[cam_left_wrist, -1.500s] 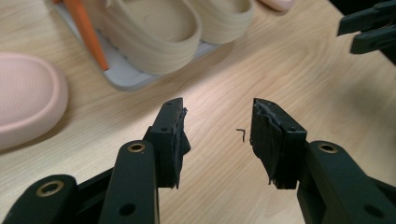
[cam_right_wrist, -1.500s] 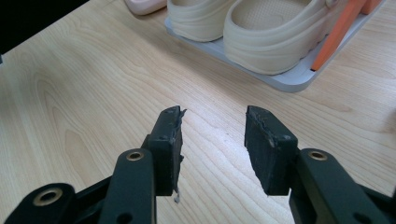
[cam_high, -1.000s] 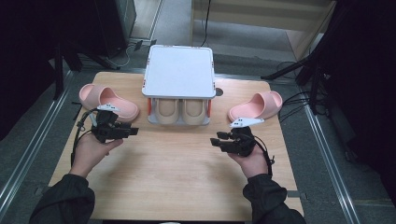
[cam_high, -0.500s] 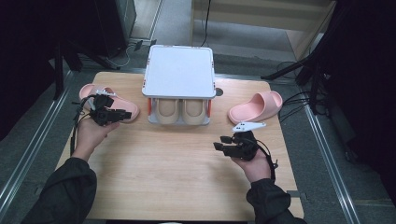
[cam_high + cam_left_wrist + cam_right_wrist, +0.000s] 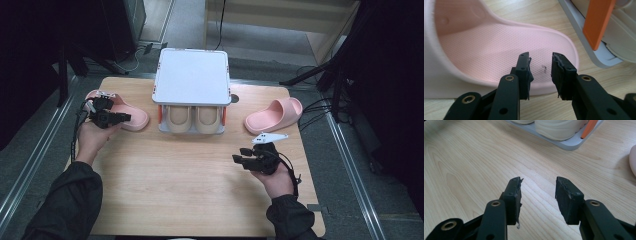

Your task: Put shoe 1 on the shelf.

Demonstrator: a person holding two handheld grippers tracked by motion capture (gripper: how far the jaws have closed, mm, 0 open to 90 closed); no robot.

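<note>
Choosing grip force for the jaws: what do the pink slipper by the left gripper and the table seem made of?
Pink slipper: probably soft moulded foam, matte, with a fine dimpled footbed and thick rounded rim. Table: wood or wood-look laminate, pale, smooth, with visible grain lines.

Two pink slippers [image 5: 131, 114] [image 5: 275, 115], two beige shoes [image 5: 179, 118] [image 5: 207, 118], one rack [image 5: 192, 77]

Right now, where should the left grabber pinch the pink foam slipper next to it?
Probably the raised side rim of the pink foam slipper at its open heel end. The left gripper, jaws open, hangs just above that edge. The rim is a thin wall with the flat textured footbed inside it, so one jaw could go inside and one outside, coming down from above on the side nearest the person.
</note>
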